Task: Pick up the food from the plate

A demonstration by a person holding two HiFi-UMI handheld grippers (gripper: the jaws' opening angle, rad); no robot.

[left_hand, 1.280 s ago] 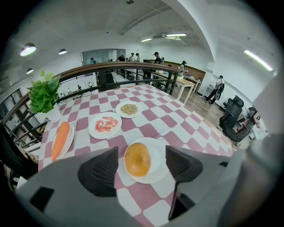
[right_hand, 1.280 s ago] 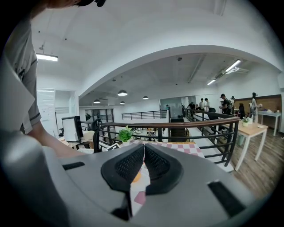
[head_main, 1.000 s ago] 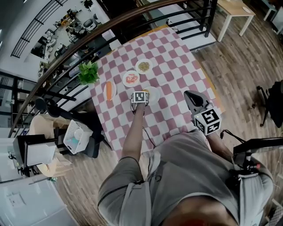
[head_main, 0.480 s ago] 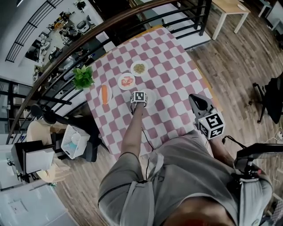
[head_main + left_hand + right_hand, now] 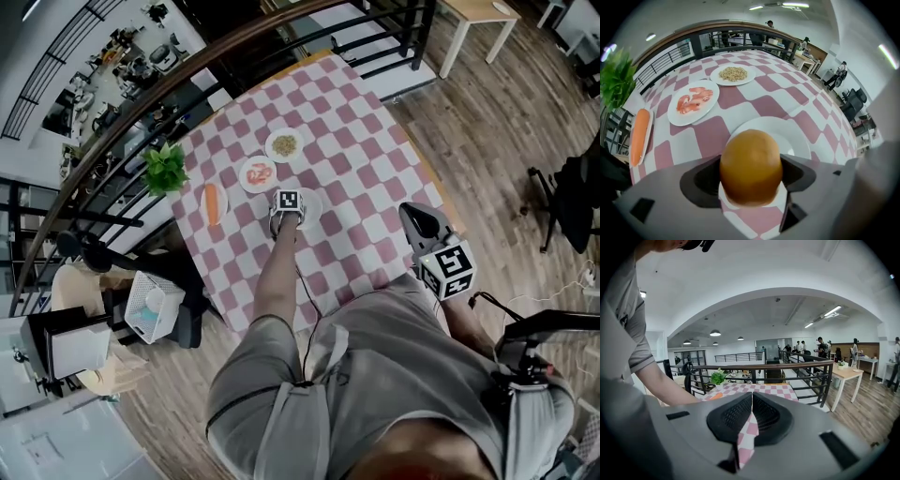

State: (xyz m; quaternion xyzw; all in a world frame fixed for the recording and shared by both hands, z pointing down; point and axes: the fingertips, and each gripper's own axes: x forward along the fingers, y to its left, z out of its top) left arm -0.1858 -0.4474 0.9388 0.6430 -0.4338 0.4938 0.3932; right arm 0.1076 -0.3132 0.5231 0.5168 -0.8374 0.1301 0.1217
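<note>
Layout: checkered tabletop (image 5: 366, 178) with four plates. Toward the far-left corner are a carrot (image 5: 640, 136), a plate of pink pieces (image 5: 677, 117) and a plate of grains (image 5: 717, 80). The white plate (image 5: 799, 136) sits near the middle, closest of the four to the near edge. The bun (image 5: 751, 159) lies on it, on the side toward the person.

Right claw (image 5: 751, 416): closed, nothing in it, parked off the near-right corner, clear of the work.

Left claw (image 5: 750, 185): points steeply down over the white plate. Its jaws stand wide and have just been opening, with the bun between them and one pad on each side. Can't tell from this angle whether the pads already touch the crust; no squeeze shows.

Step in hand, my read: final approach before the close. To do it well:
- keep the claw centred so both pads meet the bun together at its widest part
- get the pads below the crown but stop short of the plate
- close slowly, treat it as soft, and stop at first firm contact
- lift straight up so the plate doesn't drag

Orientation: the bun is a smooth dome, slightly longer than wide, with no distinct front. Its long axis runs from the near edge toward the far edge. The jaws straddle the short axis, which is the right way to take it.
</note>
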